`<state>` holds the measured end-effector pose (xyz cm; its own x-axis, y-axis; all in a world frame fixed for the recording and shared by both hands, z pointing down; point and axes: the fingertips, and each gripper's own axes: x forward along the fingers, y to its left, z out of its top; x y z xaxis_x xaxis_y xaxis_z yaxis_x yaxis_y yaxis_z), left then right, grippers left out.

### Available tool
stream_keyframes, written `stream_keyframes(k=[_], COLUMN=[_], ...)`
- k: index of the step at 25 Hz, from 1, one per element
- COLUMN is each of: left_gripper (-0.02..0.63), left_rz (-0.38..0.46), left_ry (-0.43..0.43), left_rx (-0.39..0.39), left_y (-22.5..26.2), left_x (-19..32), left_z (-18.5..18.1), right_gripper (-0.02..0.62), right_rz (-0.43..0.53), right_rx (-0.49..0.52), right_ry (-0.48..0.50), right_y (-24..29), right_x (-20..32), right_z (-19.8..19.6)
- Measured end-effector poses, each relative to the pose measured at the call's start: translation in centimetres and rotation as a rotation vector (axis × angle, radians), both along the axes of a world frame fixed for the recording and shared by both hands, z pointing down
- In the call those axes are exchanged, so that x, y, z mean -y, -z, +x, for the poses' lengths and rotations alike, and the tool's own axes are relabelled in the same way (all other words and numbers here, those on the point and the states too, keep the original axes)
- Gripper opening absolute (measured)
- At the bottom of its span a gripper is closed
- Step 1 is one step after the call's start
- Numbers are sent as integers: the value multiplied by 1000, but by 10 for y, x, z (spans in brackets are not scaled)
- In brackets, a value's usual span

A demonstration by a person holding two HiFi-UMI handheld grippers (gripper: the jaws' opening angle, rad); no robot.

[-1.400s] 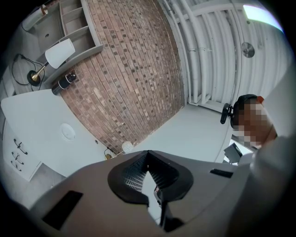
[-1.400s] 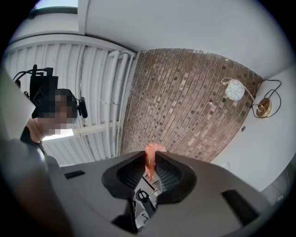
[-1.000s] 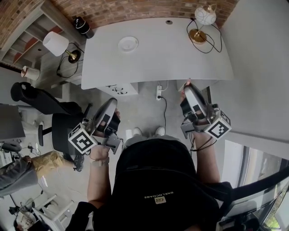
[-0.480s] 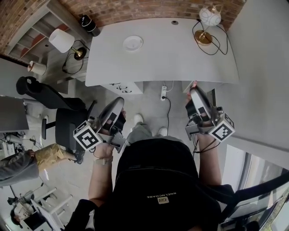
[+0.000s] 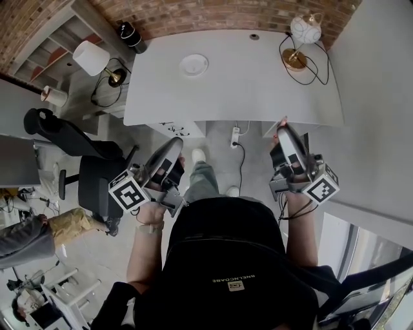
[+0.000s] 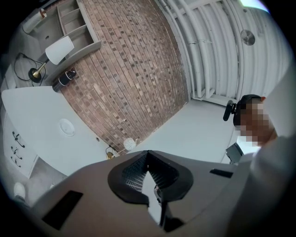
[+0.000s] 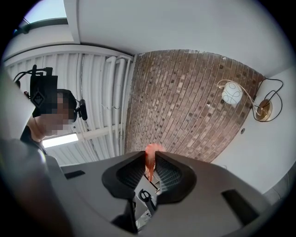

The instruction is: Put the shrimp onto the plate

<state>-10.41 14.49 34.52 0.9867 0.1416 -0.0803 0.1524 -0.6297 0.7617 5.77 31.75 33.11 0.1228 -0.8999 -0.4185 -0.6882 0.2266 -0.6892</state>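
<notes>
The right gripper (image 7: 149, 156) sits short of the table's (image 5: 258, 90) near edge, off its right end. Its jaws are nearly together and pinch the shrimp (image 7: 150, 159), a pink piece standing upright between the ribbed pads with its top poking past the tips. The left gripper (image 6: 147, 153) also hangs short of the near edge, off the table's left end. Its jaws meet at the tips and there is nothing between them.

Beyond them the plate (image 5: 194, 65) lies bare on the table, toward the far edge and left of the middle, well apart from both grippers. A lamp (image 5: 300, 32) stands at the table's far right corner, and its cord (image 5: 319, 61) loops over the top there. A brick wall (image 5: 213, 13) rises behind the far edge.

The carry looks barely begun, since the shrimp has the whole depth of the table to cross. The hold seems narrow, on a soft and probably slick thing, so a jolt or a slackened squeeze could let it slide out onto the floor (image 5: 251, 161) before the table, while pressing harder could squash it. The plate is on the far left and the shrimp is in the right gripper, so the reach goes slantwise. Letting go early or from too high would likely drop the shrimp on the bare top beside the plate
</notes>
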Motion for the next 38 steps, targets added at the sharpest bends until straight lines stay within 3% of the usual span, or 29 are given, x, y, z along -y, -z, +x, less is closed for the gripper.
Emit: stream_keyframes(k=[15, 38], left_gripper=[5, 5], left_rz=[-33, -106], left_ry=[-30, -56], left_rx=[-1, 42], left_y=[-14, -15], left_x=[57, 211], left_z=[36, 104], right_gripper=[66, 66], right_rz=[-29, -95], right_rx=[-22, 17], right_ry=[-17, -51], right_y=[0, 13], right_x=[51, 200], right_z=[21, 88])
